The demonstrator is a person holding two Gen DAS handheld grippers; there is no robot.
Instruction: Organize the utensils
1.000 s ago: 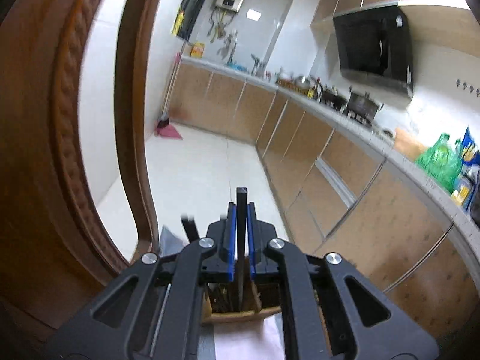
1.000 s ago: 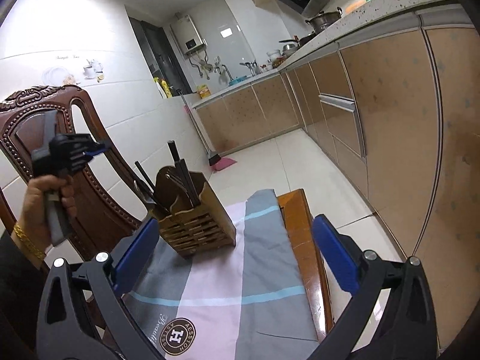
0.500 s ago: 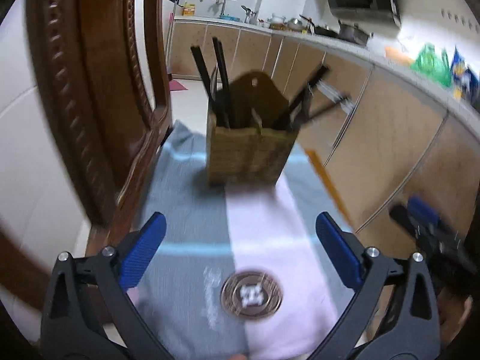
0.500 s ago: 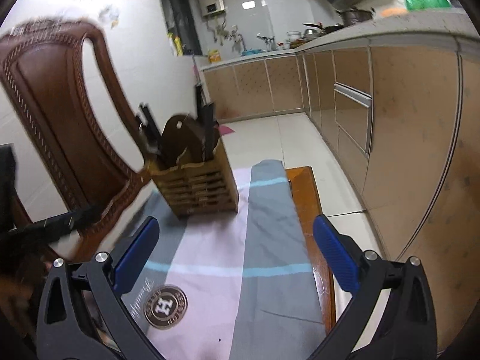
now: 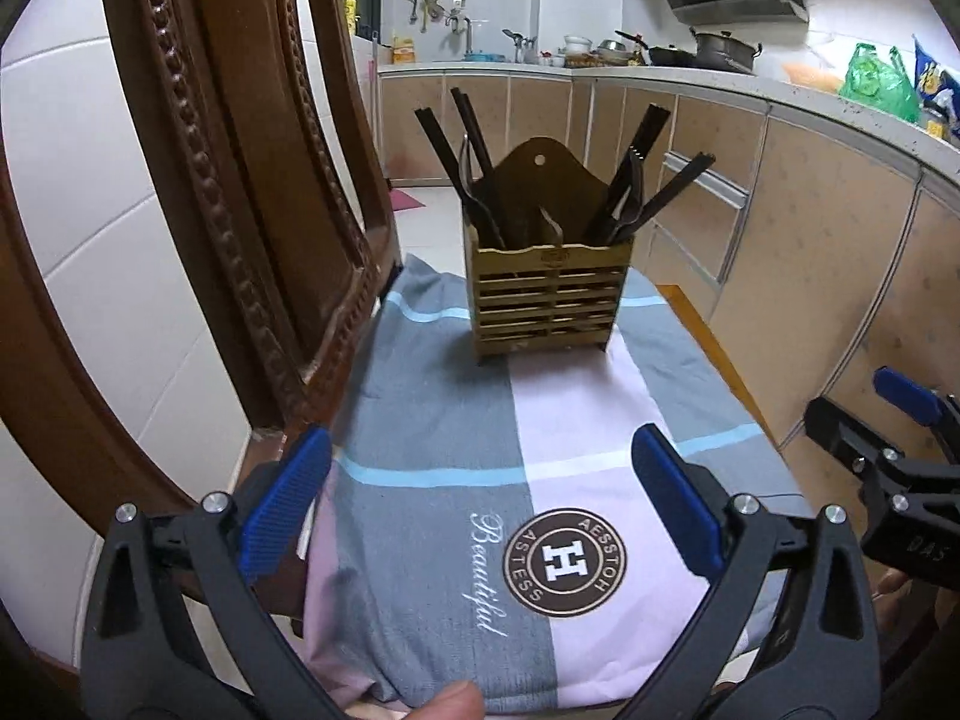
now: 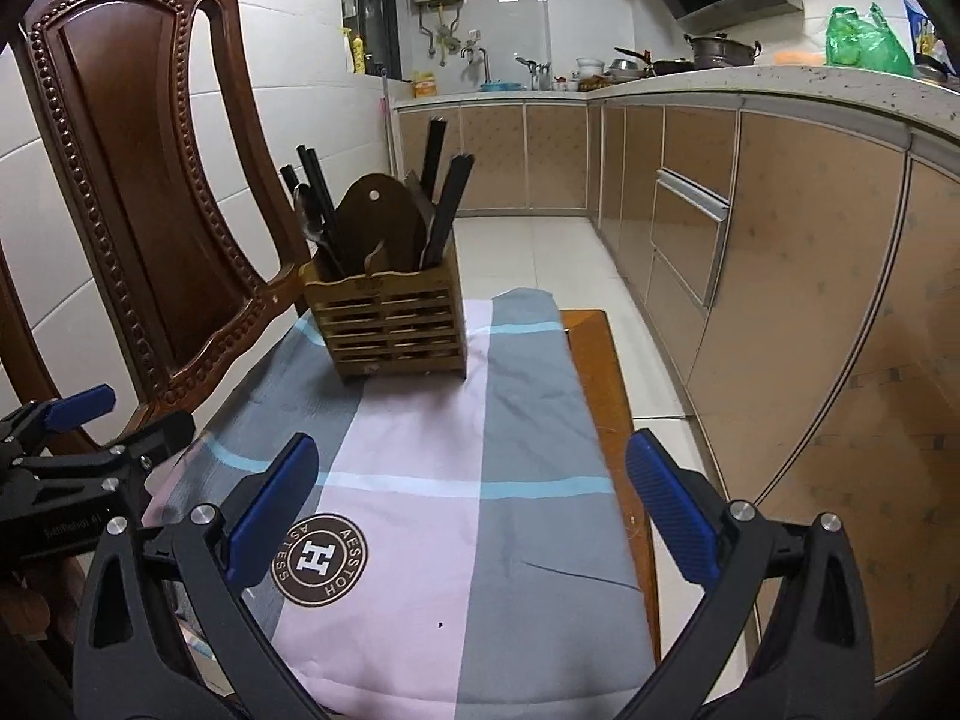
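Wooden holder point(image 5: 549, 300) stands upright at centre frame on the cloth point(image 5: 420, 420) over the table point(image 6: 606, 372), dark utensils point(image 5: 630, 192) sticking out of it. Left tongs point(image 5: 480, 516) and right tongs point(image 6: 468, 516) both spread wide, holding nothing, well short of the holder. Chair back point(image 6: 138, 180) at left.

One holder point(image 5: 549, 300) is sitting on one cloth point(image 5: 420, 420), two compartments showing. Two grippers are showing: left point(image 5: 480, 498), right point(image 6: 468, 498), each with two blue pads. One chair point(image 6: 138, 180). Black sticks point(image 5: 444, 156) are poking out on both sides of the holder, exact count unclear. One spoon point(image 6: 306, 210). One green bag point(image 5: 876, 78), one pot point(image 5: 720, 51).
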